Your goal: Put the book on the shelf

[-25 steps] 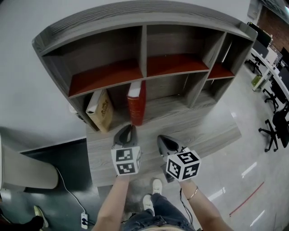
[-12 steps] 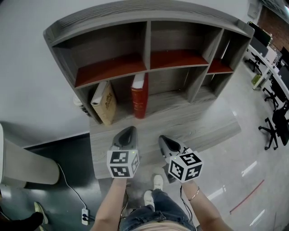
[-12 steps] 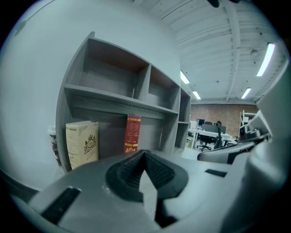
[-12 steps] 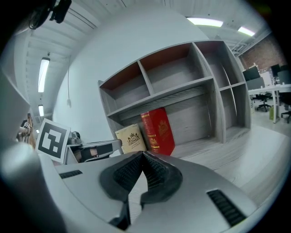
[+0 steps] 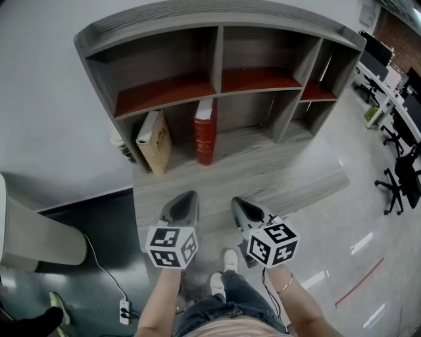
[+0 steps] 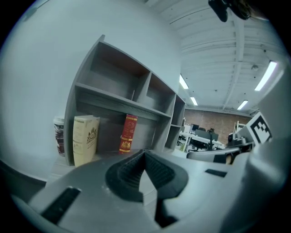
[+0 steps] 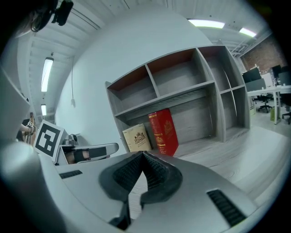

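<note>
A red book [image 5: 205,130] stands upright in the lower compartment of the grey shelf unit [image 5: 217,20], its foot on the wooden desk; it also shows in the left gripper view [image 6: 127,133] and the right gripper view [image 7: 163,131]. A beige book [image 5: 153,141] leans to its left [image 6: 84,139] [image 7: 137,137]. My left gripper [image 5: 187,199] hangs over the near desk edge, shut and empty [image 6: 144,152]. My right gripper [image 5: 241,203] is beside it, shut with nothing in it [image 7: 142,154]. Both are well back from the books.
A paper cup [image 6: 58,135] stands left of the shelf unit [image 5: 120,144]. The wooden desk [image 5: 289,178] stretches to the right. Below are the person's shoes [image 5: 227,262], a power strip [image 5: 123,311] and a pale chair [image 5: 39,247]. Office chairs [image 5: 398,191] stand at right.
Both grippers have drawn back toward the person, away from the red book; the left one moved most. The shelf sits farther from them in the head view.
</note>
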{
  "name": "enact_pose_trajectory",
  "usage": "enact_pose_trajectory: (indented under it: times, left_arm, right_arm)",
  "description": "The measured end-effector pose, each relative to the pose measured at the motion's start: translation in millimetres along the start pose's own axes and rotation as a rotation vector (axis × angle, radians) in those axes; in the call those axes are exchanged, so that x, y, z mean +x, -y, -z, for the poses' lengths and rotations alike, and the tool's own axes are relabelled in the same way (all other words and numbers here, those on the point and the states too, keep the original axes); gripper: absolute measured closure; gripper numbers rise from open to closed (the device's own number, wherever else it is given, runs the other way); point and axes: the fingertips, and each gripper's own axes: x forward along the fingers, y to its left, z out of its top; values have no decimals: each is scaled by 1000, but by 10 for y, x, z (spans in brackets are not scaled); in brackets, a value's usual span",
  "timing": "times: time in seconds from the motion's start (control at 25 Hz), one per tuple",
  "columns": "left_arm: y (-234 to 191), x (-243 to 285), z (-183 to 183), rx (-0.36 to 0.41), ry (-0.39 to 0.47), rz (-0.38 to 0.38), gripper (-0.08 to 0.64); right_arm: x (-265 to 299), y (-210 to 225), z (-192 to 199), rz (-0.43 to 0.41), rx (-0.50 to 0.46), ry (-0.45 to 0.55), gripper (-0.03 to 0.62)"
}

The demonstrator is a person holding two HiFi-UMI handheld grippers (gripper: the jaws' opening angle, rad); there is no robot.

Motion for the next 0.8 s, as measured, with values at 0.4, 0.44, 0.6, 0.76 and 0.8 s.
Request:
enact_pose_trajectory:
  times: [0.4, 0.44, 0.6, 0.76, 0.8]
  left_arm:
    - [67, -332, 90, 3, -9, 21, 548]
    - [74, -355, 86, 10, -8, 21, 548]
    - [101, -450, 66, 19, -5, 25, 548]
    - [142, -535, 62, 17, -6, 35, 548]
    - [151, -549, 62, 15, -6, 37, 548]
  right_arm:
    - [-162, -286, 49, -15, -61, -11, 584]
    - [-177, -302, 59, -14, -58, -14, 584]
    - [-229, -371, 112, -22, -53, -22, 583]
    - [-287, -423, 132, -28, -54, -24, 583]
    - [-301, -432, 131, -31, -54, -24, 583]
